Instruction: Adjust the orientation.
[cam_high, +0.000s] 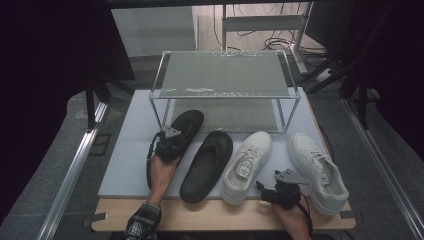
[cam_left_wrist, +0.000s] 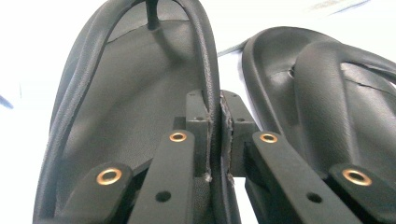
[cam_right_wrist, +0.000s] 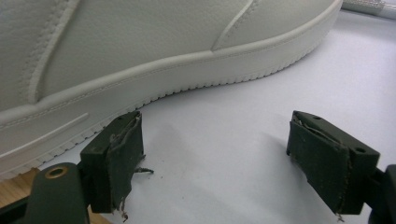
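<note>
The left gripper (cam_high: 172, 134) clamps its fingers (cam_left_wrist: 198, 116) on the strap of the left black flip-flop (cam_high: 186, 124), which lies on the white surface (cam_high: 125, 160) before the clear shoe rack (cam_high: 225, 85), beside the second flip-flop (cam_high: 207, 165). The right gripper (cam_right_wrist: 233, 154) rests open just beside a white sneaker (cam_right_wrist: 140, 51).

Bare mat (cam_high: 127, 165) left of sandals; ahead — glass rack (cam_high: 225, 90), barring passage
</note>
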